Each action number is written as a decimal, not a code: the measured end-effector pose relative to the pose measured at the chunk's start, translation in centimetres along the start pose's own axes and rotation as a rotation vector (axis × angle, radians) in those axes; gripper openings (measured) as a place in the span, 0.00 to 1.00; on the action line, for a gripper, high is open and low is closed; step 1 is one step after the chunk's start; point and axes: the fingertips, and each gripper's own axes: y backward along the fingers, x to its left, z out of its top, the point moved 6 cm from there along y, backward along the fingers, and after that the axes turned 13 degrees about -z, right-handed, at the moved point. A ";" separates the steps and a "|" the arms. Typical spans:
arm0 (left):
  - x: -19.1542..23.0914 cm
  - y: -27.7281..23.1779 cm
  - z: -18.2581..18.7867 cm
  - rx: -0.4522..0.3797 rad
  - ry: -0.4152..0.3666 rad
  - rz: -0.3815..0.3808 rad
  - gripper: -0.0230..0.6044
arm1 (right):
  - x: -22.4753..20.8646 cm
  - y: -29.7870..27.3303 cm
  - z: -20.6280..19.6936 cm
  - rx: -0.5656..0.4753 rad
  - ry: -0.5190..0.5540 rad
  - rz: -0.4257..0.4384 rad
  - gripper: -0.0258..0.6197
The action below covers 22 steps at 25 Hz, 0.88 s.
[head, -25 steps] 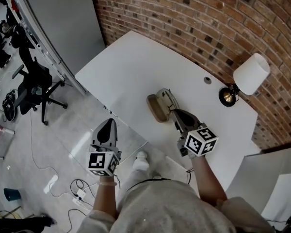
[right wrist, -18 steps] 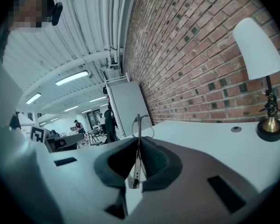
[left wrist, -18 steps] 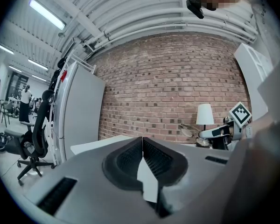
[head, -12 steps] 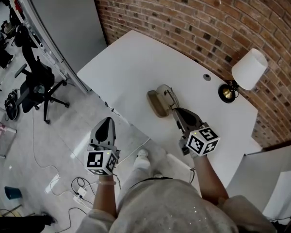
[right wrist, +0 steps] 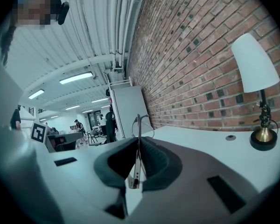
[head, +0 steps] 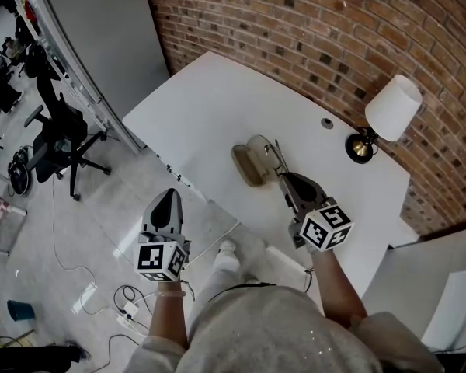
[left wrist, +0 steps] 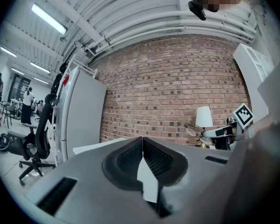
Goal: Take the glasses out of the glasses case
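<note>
Red brick wall [head: 311, 22] backs a white curved table [head: 217, 99]. Left gripper [head: 169, 199], well left of the open tan glasses case [head: 248, 163], has its jaws together on nothing. Right gripper [head: 283, 182], just right of the case, clamps one temple of the thin wire-rimmed glasses [right wrist: 139, 125], apparently clear of the case; removal seems nearly complete, only setting-down remains.

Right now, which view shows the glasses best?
The right gripper view: the glasses fill the centre, one temple clamped between the right gripper's fingers, lenses beyond. The head view shows only thin lines near the case; the left gripper view shows them small and distant.
</note>
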 end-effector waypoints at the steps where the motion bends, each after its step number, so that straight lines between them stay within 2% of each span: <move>1: 0.0 0.1 0.0 -0.003 0.001 0.002 0.05 | 0.0 0.1 0.0 -0.004 0.002 0.000 0.08; 22: -0.4 2.0 0.9 -0.040 -0.008 0.022 0.05 | 0.7 2.1 1.0 -0.060 0.021 -0.003 0.08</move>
